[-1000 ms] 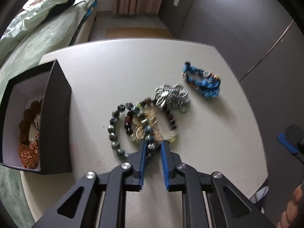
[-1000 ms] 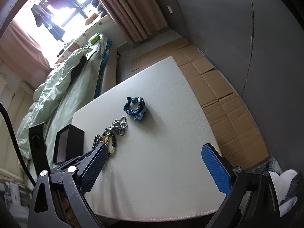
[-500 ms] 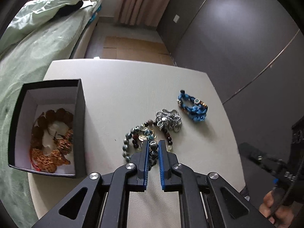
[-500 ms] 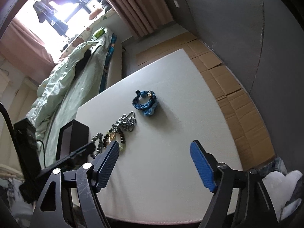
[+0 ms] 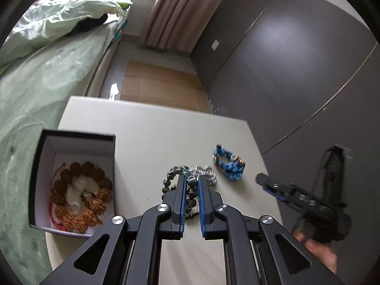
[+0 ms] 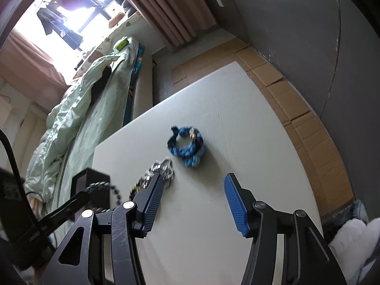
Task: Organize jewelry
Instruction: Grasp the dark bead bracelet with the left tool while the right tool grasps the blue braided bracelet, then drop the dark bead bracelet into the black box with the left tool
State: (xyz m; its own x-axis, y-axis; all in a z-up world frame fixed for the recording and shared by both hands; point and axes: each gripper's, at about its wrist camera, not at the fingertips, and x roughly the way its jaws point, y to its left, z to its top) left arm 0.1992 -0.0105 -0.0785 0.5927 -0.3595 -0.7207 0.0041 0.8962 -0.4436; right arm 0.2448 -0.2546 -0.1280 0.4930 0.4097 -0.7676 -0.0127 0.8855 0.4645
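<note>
My left gripper (image 5: 191, 185) has its jaws nearly closed on the dark beaded bracelet (image 5: 192, 191). Only a narrow gap is left, and it is filled by a few beads. The rest of the loop hangs to the left of the jaws, above the desk (image 5: 152, 142). My right gripper (image 6: 193, 190) has its jaws wide apart and holds nothing. It waits over the near part of the desk.

The black box (image 5: 71, 180) stands at the left near corner, with brown and gold pieces already inside. The silver chain (image 5: 204, 172) lies just beyond my left jaws, and I cannot tell if it touches the bracelet. The blue braided bracelet (image 5: 229, 163) lies further right, apart from the others.

My main worry is the grip. Round beads between flat pads can roll, so I think a quick swing toward the box may let the bracelet slip out. The hanging loop may also catch the near wall of the box, if I carry it too low. And if the silver chain is tangled with the beads, it could be dragged along and fall off the desk edge.
</note>
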